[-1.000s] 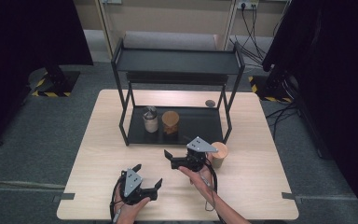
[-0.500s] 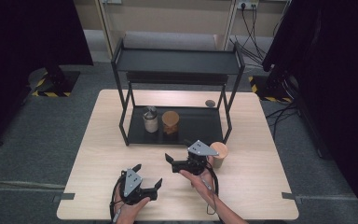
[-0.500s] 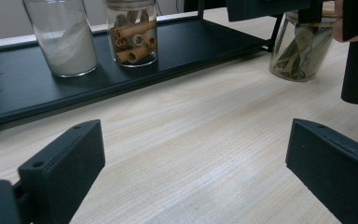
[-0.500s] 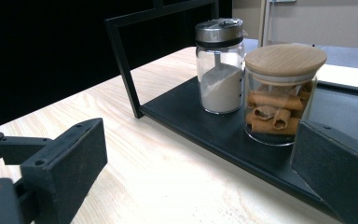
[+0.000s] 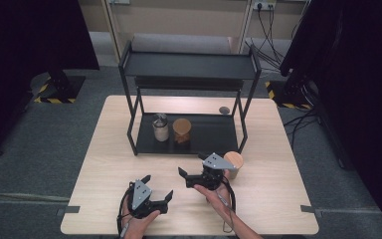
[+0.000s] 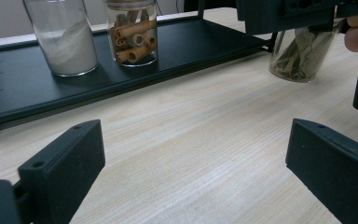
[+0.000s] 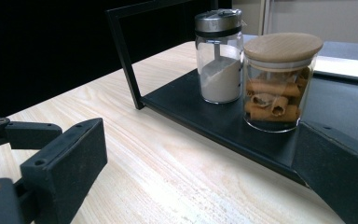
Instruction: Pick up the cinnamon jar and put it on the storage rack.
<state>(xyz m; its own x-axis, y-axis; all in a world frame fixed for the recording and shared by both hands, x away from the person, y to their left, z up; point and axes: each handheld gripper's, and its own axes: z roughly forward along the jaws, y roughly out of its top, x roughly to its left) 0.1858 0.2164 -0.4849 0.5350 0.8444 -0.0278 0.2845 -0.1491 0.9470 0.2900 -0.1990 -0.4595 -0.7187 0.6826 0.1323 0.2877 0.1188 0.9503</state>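
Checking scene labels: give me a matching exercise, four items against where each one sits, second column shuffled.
Items
1. powder jar
2. cinnamon-stick jar
3. dried-leaf jar
4. small dark round object

Places
A. on the tabletop behind the rack's right legs
B. on the rack's bottom shelf, left of the pair
C. on the tabletop in front of the rack, beside the right tongs
D. on the rack's bottom shelf, right of the pair

Pairs: 1-B, 2-D, 3-C, 4-A

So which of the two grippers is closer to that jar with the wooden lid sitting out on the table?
The right gripper, just left of the jar and almost beside it. The left gripper sits farther off, lower left, near the table's front edge.
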